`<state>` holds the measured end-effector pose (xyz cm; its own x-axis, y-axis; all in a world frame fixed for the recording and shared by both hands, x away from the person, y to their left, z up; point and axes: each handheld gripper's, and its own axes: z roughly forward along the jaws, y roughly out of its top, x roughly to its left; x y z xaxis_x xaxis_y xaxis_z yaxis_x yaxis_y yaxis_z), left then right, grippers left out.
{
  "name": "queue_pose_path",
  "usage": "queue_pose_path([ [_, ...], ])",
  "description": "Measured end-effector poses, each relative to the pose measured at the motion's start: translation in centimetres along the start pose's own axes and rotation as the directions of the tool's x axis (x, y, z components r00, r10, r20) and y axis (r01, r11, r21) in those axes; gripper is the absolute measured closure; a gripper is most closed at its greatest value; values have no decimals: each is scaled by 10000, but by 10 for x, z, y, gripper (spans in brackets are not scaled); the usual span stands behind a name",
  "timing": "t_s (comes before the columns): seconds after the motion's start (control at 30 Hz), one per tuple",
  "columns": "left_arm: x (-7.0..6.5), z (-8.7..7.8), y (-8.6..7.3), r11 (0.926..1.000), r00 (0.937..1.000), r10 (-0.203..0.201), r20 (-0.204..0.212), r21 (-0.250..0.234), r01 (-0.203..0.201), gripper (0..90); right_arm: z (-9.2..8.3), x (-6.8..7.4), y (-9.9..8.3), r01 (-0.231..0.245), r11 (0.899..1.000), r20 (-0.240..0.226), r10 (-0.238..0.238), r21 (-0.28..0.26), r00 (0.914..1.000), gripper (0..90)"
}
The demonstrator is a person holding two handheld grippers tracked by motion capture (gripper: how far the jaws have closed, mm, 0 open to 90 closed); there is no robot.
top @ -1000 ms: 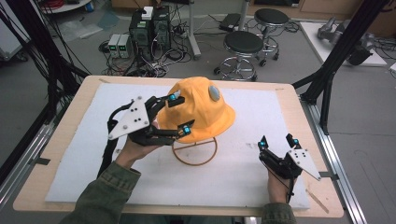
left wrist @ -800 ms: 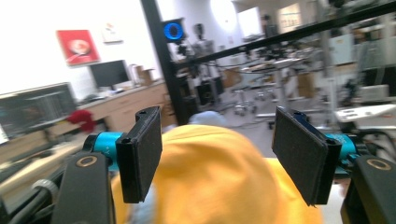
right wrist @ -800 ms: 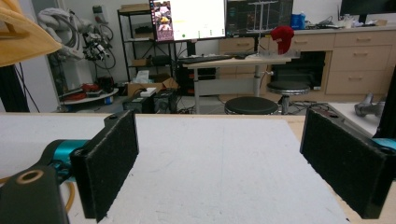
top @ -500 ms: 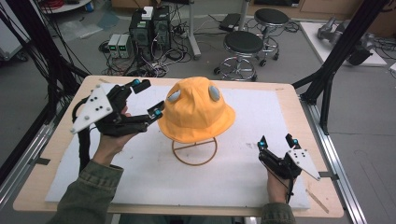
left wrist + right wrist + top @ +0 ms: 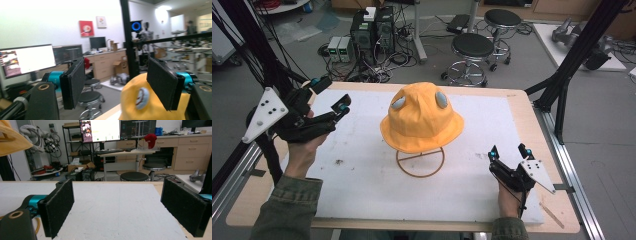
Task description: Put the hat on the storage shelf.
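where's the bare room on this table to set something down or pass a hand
The white mat lies bare along the near edge, between the left sleeve and the right hand-held gripper. The far right stretch beyond the yellow hat is bare too. It is crowded mid-table, where the hat sits on its wire stand, and at the left edge by the open left hand-held gripper.

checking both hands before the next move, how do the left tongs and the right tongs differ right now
The left tongs are held up in the air to the left of the yellow hat; the right tongs sit low by the white mat, right of the wire stand. The left tongs' view looks past the hat; the right tongs' view looks across bare mat. Both stand open with nothing between the pads.
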<state>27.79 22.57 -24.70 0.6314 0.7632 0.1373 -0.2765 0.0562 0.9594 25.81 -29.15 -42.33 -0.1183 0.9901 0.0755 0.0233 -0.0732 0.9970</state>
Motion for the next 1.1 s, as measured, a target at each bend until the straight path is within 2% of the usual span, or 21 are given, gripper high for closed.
queue_pose_path([
  [0.27,13,-20,-10,9995,9965,-54,-830,295,79,315,0,0,0,-9,10000,-35,9,-30,10000,104],
  [0.47,19,-32,-20,9982,9925,-23,-1222,599,97,312,0,0,0,-3,10000,-62,3,-17,10000,104],
  [0.67,21,-44,-34,9967,9855,218,-1680,804,-84,311,0,1,0,10,10000,-106,-9,42,9999,104],
  [0.8,24,-51,-45,9956,9808,140,-1947,940,44,310,0,1,0,31,10000,-101,-30,70,9999,104],
  [1.0,32,-63,-64,9925,9696,-47,-2447,1175,344,306,0,1,0,90,9999,-132,-89,60,9999,104],
  [1.1,34,-68,-76,9933,9598,-89,-2805,1081,407,281,0,1,0,99,9999,-122,-98,73,9999,104],
])
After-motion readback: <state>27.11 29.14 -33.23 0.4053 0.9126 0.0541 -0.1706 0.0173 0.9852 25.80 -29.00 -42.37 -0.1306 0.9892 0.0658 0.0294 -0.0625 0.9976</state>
